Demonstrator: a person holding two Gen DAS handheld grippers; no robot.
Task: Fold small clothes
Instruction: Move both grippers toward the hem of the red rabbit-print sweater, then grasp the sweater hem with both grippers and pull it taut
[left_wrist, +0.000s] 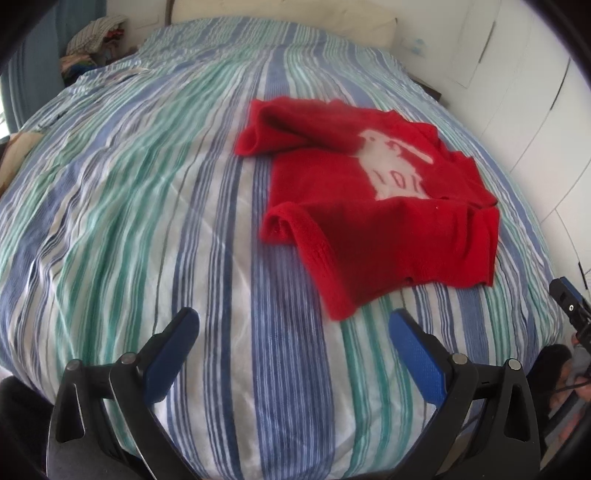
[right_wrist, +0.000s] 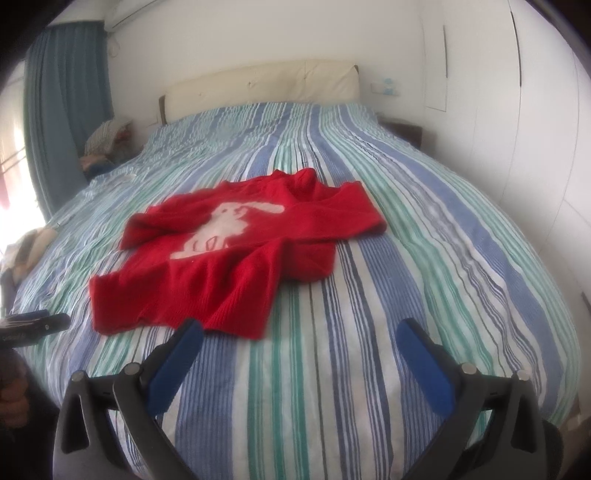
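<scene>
A small red sweater (left_wrist: 373, 206) with a white rabbit on its front lies crumpled on the striped bed cover (left_wrist: 147, 184); it also shows in the right wrist view (right_wrist: 229, 254). Its sleeves are bunched and folded over. My left gripper (left_wrist: 291, 325) is open and empty, just short of the sweater's near hem, to its left. My right gripper (right_wrist: 299, 339) is open and empty, near the sweater's front edge, to its right. The right gripper's tip (left_wrist: 569, 299) shows at the right edge of the left wrist view; the left gripper's tip (right_wrist: 33, 325) shows at the left edge of the right wrist view.
The bed cover (right_wrist: 406, 258) has blue, green and white stripes. A cream headboard (right_wrist: 258, 88) stands at the far end. A pile of clothes (right_wrist: 107, 144) sits at the far left by a blue curtain (right_wrist: 62, 110). White wardrobe doors (right_wrist: 517, 110) line the right side.
</scene>
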